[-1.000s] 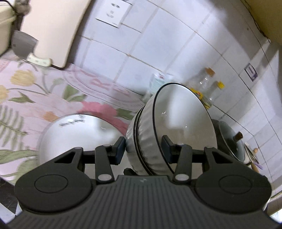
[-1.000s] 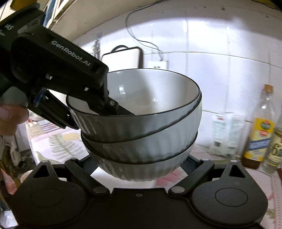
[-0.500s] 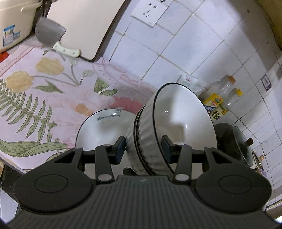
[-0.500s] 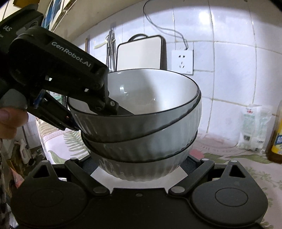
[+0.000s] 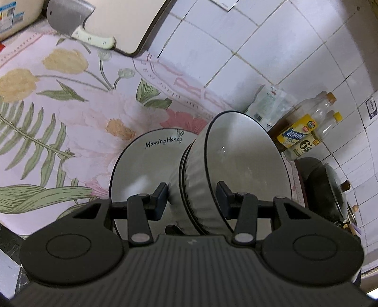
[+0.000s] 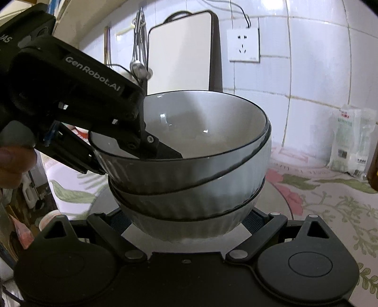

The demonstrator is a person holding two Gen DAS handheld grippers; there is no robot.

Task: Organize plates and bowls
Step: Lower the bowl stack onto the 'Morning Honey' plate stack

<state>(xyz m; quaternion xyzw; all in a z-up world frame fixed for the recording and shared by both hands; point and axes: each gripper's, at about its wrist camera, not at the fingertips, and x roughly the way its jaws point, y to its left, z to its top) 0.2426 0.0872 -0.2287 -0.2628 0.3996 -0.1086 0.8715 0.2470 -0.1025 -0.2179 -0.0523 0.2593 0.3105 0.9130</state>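
Three grey ribbed bowls (image 5: 245, 160) with dark rims are nested in a stack (image 6: 196, 179) and held in the air. My left gripper (image 5: 192, 196) is shut on the stack's wall, one finger inside the top bowl and one outside; in the right wrist view the left gripper (image 6: 132, 153) comes in from the upper left. My right gripper (image 6: 186, 222) is shut on the bottom bowl, its fingers pressing both sides. Just below the stack, a grey plate (image 5: 141, 170) lettered "Morning Honey" lies on the floral cloth (image 5: 59, 106).
A cutting board (image 5: 122, 21) and a cleaver (image 5: 70, 21) lean at the tiled wall. A white bag (image 5: 269, 104), oil bottles (image 5: 304, 132) and a dark pot with a glass lid (image 5: 330, 189) stand to the right. A hand (image 6: 14, 160) grips the left tool.
Both grippers have come down and sideways together with the bowl stack, so the cloth and the plate lie nearer below. Neither grip has changed.
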